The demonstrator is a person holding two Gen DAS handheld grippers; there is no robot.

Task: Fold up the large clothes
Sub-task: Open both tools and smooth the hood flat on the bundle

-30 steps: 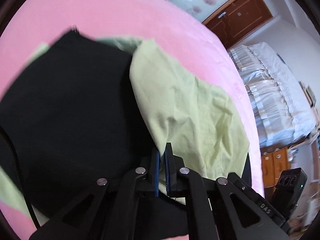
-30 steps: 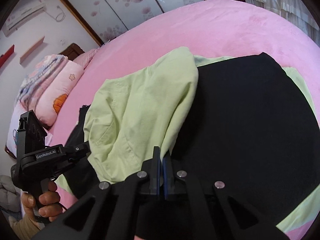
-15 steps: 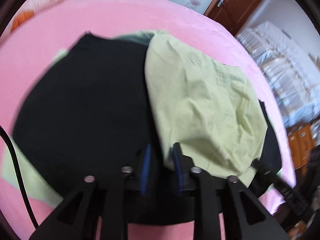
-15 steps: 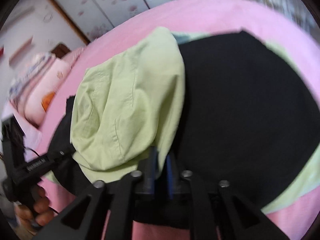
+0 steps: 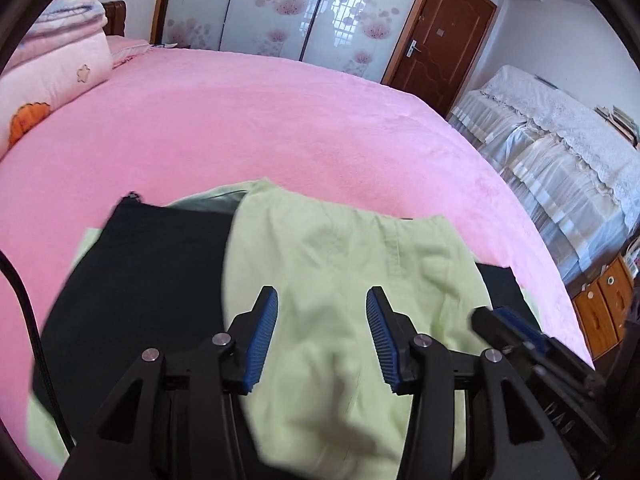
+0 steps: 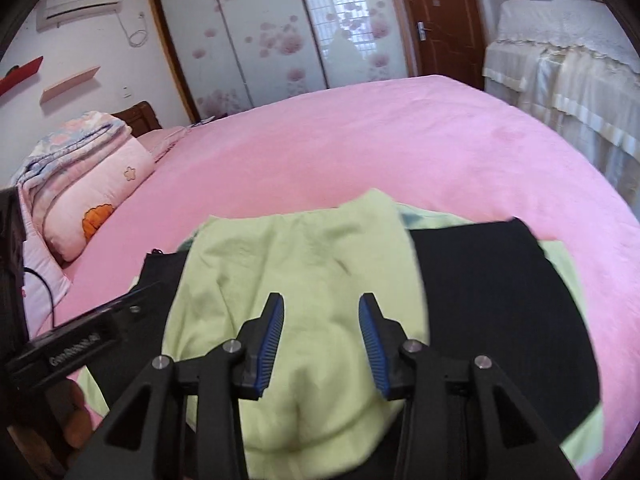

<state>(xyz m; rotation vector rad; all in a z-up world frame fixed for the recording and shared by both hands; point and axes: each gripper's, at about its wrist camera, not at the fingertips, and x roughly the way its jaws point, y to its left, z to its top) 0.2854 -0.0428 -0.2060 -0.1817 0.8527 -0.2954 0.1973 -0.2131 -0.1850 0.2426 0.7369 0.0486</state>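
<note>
Left wrist view is showing your left gripper [image 5: 322,330] hanging above the pale green garment [image 5: 344,280], its blue pads [image 5: 262,336] standing apart with nothing pinched between them; its jaws have just been opening. That green piece is lying folded over the black garment [image 5: 132,280], and both are resting on the pink bedspread [image 5: 248,128] near its close edge. You are seeing a strip of green cloth poking out from under the black one on the left. Your right gripper [image 5: 516,334] is showing at the lower right of this view, blurred, so its jaws are hard to read from here. Right wrist view is giving the clearer look: your right gripper [image 6: 320,334] is also released over the green fold, jaws parted and empty, having just been opening too. The black garment [image 6: 496,292] is spreading out to the right of the fold there. Your left gripper [image 6: 92,332] is sitting at the left edge. Stacked quilts [image 6: 80,176] are lying at the far left of the bed, and flowered wardrobe doors [image 6: 272,36] are standing behind.
</note>
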